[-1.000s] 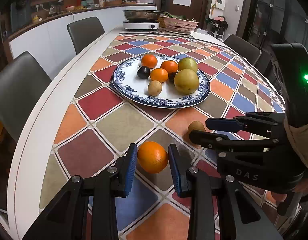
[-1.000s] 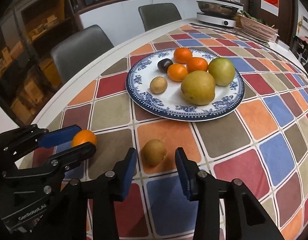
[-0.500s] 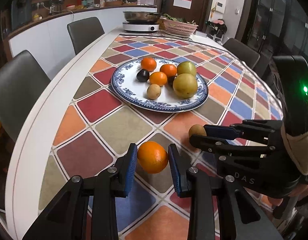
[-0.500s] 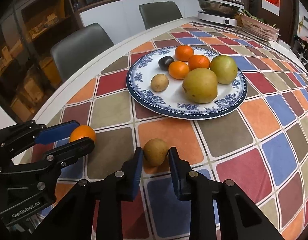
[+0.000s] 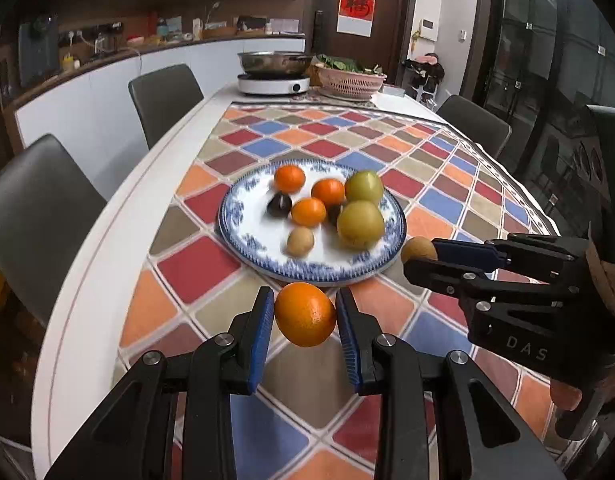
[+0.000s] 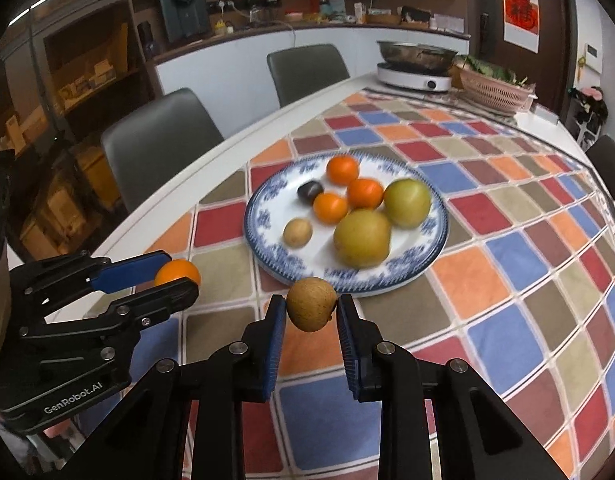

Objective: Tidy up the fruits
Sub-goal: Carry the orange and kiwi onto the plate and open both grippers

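In the left wrist view, my left gripper (image 5: 305, 316) is clamped on an orange (image 5: 305, 314) at lower centre, clear of the tablecloth (image 5: 195, 268); the plate (image 5: 243, 236) of fruit sits just above it in the frame; at the right edge my right gripper (image 5: 421, 258) pinches a kiwi (image 5: 417, 249).

In the right wrist view, the right gripper (image 6: 311, 312) grips that kiwi (image 6: 311, 309) at lower centre, just below the plate (image 6: 263, 220) rim; the left gripper (image 6: 177, 276) holds the orange (image 6: 175, 272) at left.

I judge this the carrying step; next, each fruit needs a bare spot on the plate before I let go, gently, since round fruit rolls.
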Tool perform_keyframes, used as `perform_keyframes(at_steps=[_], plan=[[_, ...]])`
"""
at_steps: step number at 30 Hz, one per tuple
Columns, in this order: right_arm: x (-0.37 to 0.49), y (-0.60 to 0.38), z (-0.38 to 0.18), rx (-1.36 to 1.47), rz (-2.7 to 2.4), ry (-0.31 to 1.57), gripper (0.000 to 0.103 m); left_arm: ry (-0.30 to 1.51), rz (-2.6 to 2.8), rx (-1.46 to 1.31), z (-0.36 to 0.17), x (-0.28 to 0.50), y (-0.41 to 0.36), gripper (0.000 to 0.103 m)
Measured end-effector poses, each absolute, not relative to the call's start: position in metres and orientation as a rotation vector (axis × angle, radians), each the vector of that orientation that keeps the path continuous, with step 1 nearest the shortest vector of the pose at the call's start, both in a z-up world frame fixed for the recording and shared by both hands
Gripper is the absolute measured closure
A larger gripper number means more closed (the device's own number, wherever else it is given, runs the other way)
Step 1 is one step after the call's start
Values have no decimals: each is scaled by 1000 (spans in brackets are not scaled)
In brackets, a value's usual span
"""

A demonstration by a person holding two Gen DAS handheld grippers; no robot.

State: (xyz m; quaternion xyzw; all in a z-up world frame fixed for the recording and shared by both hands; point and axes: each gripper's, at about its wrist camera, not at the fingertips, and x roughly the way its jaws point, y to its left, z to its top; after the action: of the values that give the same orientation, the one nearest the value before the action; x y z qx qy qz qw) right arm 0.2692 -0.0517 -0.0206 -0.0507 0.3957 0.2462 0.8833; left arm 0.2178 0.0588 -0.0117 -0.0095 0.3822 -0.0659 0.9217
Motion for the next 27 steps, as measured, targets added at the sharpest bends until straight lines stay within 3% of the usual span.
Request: perform_keyframes(at_steps=[14, 27], plan=[[317, -51, 3, -104, 472, 764, 76, 743, -122, 15, 6, 273, 66, 71], [370, -45, -16, -96, 452, 807, 76, 816, -157, 2, -23, 331, 68, 71]])
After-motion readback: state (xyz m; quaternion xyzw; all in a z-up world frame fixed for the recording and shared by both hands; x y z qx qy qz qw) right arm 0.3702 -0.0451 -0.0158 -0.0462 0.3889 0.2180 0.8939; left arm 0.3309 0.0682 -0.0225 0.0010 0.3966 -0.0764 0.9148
